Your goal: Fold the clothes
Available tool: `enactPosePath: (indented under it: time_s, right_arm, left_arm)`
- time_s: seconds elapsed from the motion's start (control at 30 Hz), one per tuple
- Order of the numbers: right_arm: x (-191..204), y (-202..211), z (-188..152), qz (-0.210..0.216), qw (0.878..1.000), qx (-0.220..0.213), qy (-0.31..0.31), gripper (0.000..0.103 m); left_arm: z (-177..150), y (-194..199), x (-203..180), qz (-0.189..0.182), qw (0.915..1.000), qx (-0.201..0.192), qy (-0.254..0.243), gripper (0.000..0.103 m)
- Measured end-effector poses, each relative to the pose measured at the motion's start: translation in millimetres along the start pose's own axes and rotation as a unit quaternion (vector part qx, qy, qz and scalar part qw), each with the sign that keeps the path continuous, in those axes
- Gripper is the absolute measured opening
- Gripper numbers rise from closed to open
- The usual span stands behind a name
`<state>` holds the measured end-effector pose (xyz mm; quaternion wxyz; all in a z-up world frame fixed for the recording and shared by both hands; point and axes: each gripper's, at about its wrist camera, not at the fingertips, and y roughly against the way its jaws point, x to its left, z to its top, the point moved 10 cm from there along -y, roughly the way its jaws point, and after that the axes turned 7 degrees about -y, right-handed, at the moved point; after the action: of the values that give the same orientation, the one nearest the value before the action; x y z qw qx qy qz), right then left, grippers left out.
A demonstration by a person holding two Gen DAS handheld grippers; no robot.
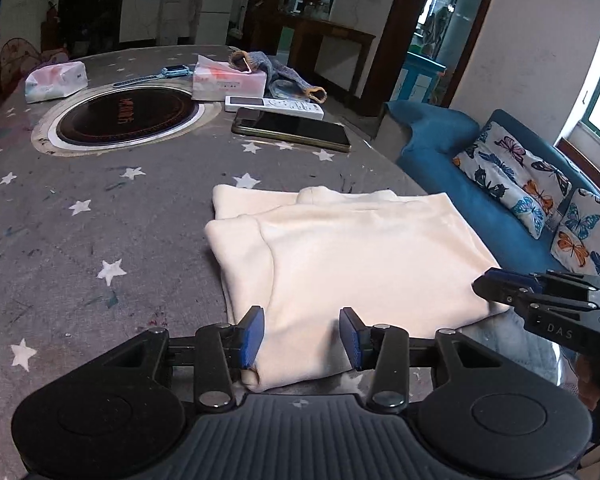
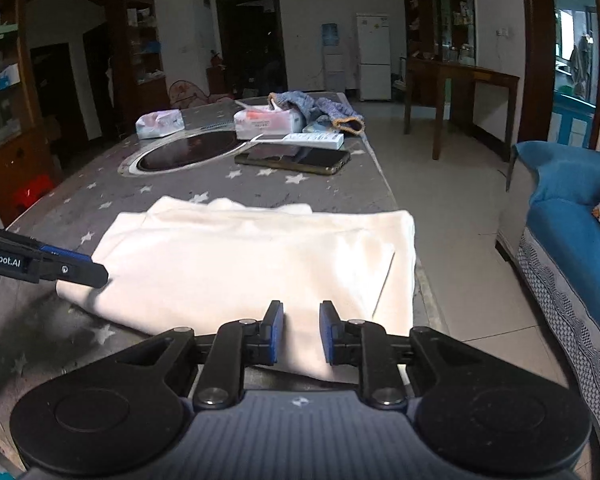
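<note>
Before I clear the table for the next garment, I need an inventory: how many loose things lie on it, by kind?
Cream garment: 1
Tissue packs: 2
Phone: 1
Remote control: 1
Blue watch: 1
Blue knitted item: 1
Total: 7

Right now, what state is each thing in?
Cream garment: folded, flat at the table's near edge.
Left gripper: open, over garment's near edge, not gripping.
Right gripper: open, over garment's near edge.
Smartphone: screen dark, lying flat.
Tissue pack: opened.
</note>
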<state>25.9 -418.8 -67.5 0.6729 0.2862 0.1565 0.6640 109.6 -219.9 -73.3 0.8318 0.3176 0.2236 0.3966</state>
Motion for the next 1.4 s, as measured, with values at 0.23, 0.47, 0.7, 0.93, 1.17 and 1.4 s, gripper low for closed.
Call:
enactPosePath:
  time_s: [0.23,0.47,0.7,0.93,1.17,1.4]
  right_arm:
    - [9,3,-4,-0.004,1.0,0.001,-0.007,0.048]
    - [18,12,-11,-0.015,1.0,-0.002,-0.023,0.071]
    - [30,20,-17,-0.02,1.0,-0.005,-0.023,0.085]
    - [33,27,-25,-0.028,0.999,-0.007,-0.036,0.091]
    - [37,35,-31,-0.035,0.999,-0.003,-0.034,0.097]
    - [39,39,-35,-0.043,0.998,0.001,-0.04,0.098]
  left_arm:
    - [-5,12,4,0.037,0.9993,-0.005,-0.004,0.074]
    - [-15,27,9,0.061,0.998,-0.012,-0.008,0.099]
    - [-26,38,11,0.073,0.9972,-0.014,-0.012,0.103]
    - [-37,47,14,0.091,0.9957,-0.009,-0.018,0.103]
    - [-46,56,14,0.103,0.9943,-0.008,-0.026,0.103]
    - [-47,64,17,0.109,0.9938,-0.013,-0.017,0.103]
